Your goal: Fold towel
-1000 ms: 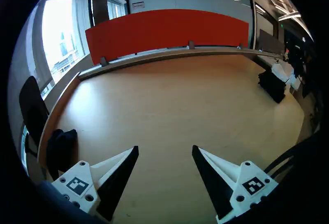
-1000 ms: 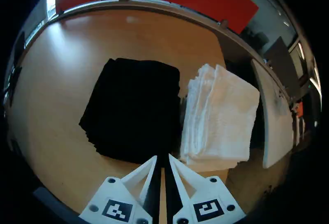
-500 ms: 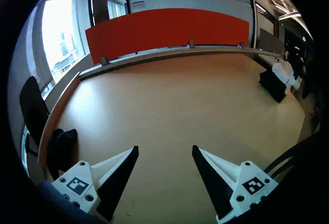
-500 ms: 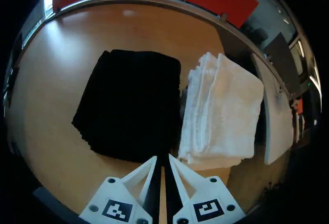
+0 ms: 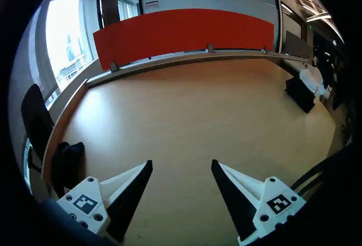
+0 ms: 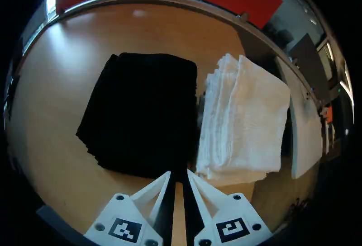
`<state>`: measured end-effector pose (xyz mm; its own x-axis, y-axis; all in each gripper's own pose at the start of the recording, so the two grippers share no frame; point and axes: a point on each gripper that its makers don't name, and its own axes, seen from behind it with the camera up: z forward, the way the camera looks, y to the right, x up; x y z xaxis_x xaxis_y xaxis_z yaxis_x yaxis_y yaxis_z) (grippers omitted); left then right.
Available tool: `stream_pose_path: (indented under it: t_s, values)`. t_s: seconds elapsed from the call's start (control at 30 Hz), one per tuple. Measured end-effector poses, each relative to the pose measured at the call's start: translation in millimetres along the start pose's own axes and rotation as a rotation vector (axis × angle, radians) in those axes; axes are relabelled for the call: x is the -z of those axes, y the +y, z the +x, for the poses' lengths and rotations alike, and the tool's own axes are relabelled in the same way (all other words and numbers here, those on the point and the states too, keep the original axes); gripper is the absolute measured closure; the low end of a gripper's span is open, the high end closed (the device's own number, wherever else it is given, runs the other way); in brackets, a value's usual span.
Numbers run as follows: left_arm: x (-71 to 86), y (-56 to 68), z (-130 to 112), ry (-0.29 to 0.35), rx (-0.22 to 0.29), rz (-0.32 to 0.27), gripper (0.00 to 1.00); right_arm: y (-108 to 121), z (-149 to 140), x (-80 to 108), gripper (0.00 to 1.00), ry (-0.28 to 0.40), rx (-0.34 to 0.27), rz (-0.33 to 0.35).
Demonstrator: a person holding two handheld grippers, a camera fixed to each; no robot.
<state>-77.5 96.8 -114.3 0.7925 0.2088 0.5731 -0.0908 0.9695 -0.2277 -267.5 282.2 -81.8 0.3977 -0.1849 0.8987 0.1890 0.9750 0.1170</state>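
Note:
A stack of folded black towels (image 6: 140, 115) lies on the wooden table (image 6: 59, 87) in the right gripper view, with a stack of folded white towels (image 6: 244, 119) right beside it. My right gripper (image 6: 178, 174) hovers at the near edge of the two stacks, over the gap between them, shut with nothing between its fingers. In the left gripper view my left gripper (image 5: 181, 163) stands open above bare tabletop (image 5: 190, 110). The black towels (image 5: 300, 94) and the white towels (image 5: 313, 76) lie far off at the right.
A red divider panel (image 5: 181, 33) runs along the table's far edge. A dark chair (image 5: 35, 119) and a dark bundle (image 5: 68, 160) sit at the table's left edge, by the windows. A grey desk surface (image 6: 303, 128) lies beyond the white towels.
The right gripper has drifted slightly closer to the towel stacks, which look a little larger. The left gripper has not moved.

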Motion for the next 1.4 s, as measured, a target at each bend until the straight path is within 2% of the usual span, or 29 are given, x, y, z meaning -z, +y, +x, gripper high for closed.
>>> stream_pose_path:
  t_s: [0.1,0.37,0.43,0.57,0.8,0.97,1.1,1.4]
  values:
    - [-1.0,0.3,1,0.001,0.000,-0.002,0.03,1,0,2.0,0.78,0.007,0.001,-0.002]
    - [-3.0,0.3,3,0.005,0.001,-0.008,0.03,-7,2,12.0,0.30,0.040,-0.002,0.017]
    - [-3.3,0.3,4,0.007,0.001,-0.010,0.03,-8,3,13.6,0.28,0.047,-0.005,0.019]
    - [-3.8,0.5,5,0.010,0.000,-0.012,0.03,-12,5,14.8,0.14,0.055,-0.013,0.023]
    - [-2.4,-1.8,4,0.015,0.007,-0.011,0.03,-20,9,15.4,0.14,0.078,-0.059,0.038]
    - [-1.7,-4.0,5,0.019,0.013,-0.007,0.03,-24,11,11.2,0.04,0.095,-0.165,0.055]
    - [-1.1,-4.7,5,0.021,0.018,-0.007,0.03,-27,16,11.0,0.05,0.119,-0.237,0.071]
    - [-0.1,-5.8,8,0.026,0.017,-0.008,0.03,-28,23,19.6,0.04,0.169,-0.264,0.067]
